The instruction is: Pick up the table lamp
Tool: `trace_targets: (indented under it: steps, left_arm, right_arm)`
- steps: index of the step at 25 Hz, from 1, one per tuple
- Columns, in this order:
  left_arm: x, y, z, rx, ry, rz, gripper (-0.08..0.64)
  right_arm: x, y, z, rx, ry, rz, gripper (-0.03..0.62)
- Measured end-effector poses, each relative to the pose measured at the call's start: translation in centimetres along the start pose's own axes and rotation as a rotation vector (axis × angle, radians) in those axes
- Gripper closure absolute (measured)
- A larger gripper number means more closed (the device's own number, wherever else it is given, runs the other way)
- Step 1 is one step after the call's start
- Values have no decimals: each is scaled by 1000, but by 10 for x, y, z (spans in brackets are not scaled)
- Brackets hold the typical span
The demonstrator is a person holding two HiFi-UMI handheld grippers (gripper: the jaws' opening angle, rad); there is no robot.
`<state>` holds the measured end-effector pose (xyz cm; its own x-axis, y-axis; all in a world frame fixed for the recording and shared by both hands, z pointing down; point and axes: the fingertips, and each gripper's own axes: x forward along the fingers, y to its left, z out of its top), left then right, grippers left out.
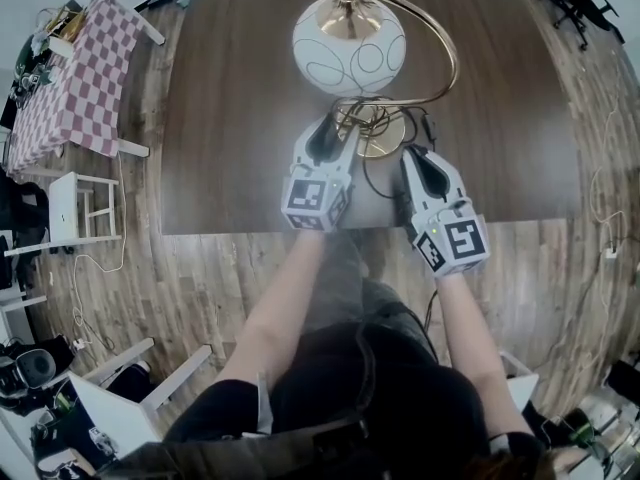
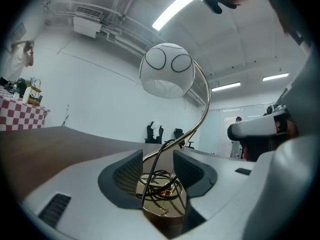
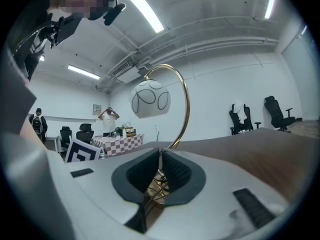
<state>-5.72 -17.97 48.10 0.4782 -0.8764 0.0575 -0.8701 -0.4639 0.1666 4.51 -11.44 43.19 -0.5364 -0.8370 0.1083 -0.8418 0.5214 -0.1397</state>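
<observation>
The table lamp has a white globe shade (image 1: 350,43) with black oval lines, a curved gold arm (image 1: 447,43) and a round gold base (image 1: 383,138) on the dark table (image 1: 230,118). My left gripper (image 1: 340,128) is open at the base's left edge. In the left gripper view the base (image 2: 162,204) and its black cord (image 2: 152,176) lie between the spread fingers of this gripper (image 2: 157,166), and the pads stand clear of them. My right gripper (image 1: 410,152) sits at the base's right edge. Its jaws (image 3: 160,159) are shut to a sliver; gold wire shows below them.
The cord (image 1: 372,180) loops over the table's front edge between the two grippers. A table with a checked cloth (image 1: 75,73) and a white stool (image 1: 80,208) stand to the left. Cables trail on the wooden floor (image 1: 600,218). Office chairs (image 3: 275,111) stand far off.
</observation>
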Motion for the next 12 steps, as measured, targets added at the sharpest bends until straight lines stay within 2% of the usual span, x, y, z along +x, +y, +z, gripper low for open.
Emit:
trace_targets:
  steps: [12]
  left_arm:
    - [20, 23, -12, -24, 16, 50, 353]
  right_arm:
    - [2, -4, -4, -2, 12, 2, 569]
